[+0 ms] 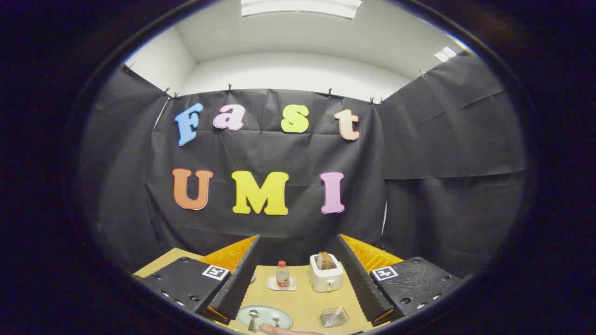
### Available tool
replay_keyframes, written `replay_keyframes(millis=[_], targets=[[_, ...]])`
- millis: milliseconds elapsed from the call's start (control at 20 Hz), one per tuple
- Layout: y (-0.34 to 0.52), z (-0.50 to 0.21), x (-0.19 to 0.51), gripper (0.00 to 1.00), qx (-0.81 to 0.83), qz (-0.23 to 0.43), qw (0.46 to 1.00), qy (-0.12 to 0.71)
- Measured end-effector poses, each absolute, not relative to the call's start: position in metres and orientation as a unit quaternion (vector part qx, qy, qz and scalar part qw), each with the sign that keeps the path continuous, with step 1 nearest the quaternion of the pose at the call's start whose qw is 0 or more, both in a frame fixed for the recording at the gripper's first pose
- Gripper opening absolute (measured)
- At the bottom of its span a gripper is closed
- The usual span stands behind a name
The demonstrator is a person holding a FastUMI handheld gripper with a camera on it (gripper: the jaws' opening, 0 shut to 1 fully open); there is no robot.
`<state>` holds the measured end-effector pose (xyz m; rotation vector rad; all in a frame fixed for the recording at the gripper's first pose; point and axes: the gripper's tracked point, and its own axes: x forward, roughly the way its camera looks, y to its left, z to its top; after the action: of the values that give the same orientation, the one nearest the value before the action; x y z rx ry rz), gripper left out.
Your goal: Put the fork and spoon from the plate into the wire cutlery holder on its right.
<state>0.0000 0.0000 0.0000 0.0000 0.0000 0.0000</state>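
Gripper view: plate point(264, 317) with spoon point(253, 318) and fork point(275, 318) between spread fingers point(237, 279).

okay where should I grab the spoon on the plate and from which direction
Grip the spoon by its thin handle, coming down from above. It lies flat on the plate beside the fork, bowl end away from the open gripper, so the handle is the narrow part the fingers can likely close across.

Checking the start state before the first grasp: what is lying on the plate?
On the plate, between the open hand-held gripper fingers, lie a spoon and fork. A fingertip covers its near rim.
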Motion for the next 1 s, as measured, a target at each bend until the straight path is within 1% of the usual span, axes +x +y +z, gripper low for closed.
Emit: replay_keyframes(millis=[550, 750, 900, 1000], targets=[[-0.005, -0.066, 0.019, 0.95, 0.018, -0.01, 0.997, 0.074], [-0.007, -0.121, 0.026, 0.95, 0.001, -0.012, 0.993, 0.114], [0.004, -0.159, 0.028, 0.95, -0.015, 0.003, 0.991, 0.133], [0.014, -0.193, 0.032, 0.95, -0.023, 0.018, 0.987, 0.16]])
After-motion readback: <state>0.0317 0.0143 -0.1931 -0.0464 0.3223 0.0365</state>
